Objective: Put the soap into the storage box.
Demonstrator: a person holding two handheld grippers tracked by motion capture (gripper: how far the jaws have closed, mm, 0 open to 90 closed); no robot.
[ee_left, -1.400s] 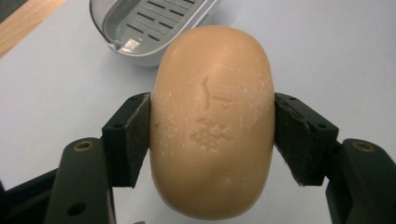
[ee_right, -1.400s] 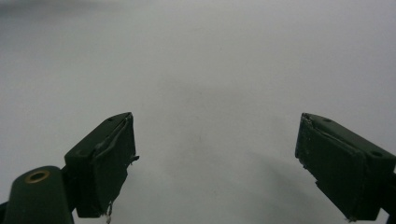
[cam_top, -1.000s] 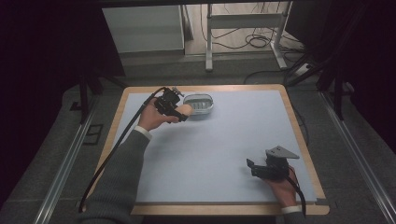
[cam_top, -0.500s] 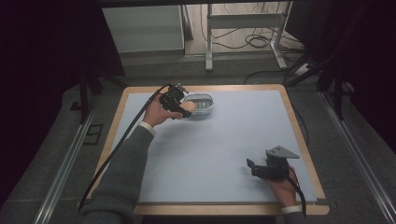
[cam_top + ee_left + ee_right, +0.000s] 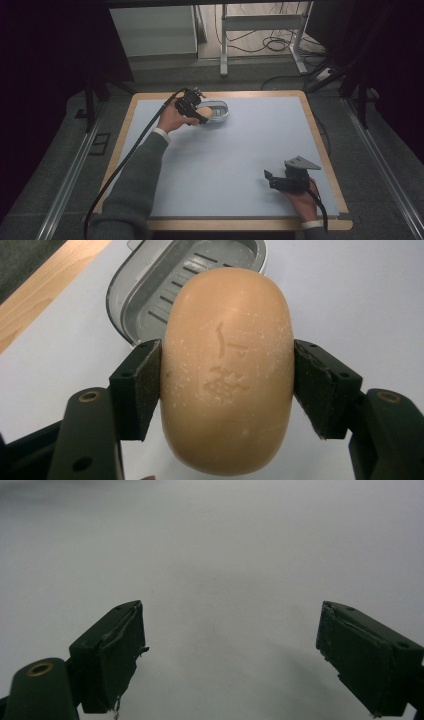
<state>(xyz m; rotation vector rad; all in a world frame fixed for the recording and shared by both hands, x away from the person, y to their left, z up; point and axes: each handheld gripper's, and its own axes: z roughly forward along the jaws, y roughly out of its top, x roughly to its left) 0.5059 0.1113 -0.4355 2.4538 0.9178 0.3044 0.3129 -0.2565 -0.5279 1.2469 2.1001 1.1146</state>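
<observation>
We have the soap (image 5: 227,375) clamped between the left gripper (image 5: 227,385) pads, one pad pressed on each flank, bar clear of the mat (image 5: 240,150). In the high view it sits at the near-left rim of the dish (image 5: 220,111), which is at the far edge of the mat. The dish is empty, its slatted floor visible past the bar. Right gripper (image 5: 230,655) is parked low over bare mat at the near right, jaws wide apart, nothing between them. We judge pickup and carry done; left to do: centre over the dish, lower, release.
</observation>
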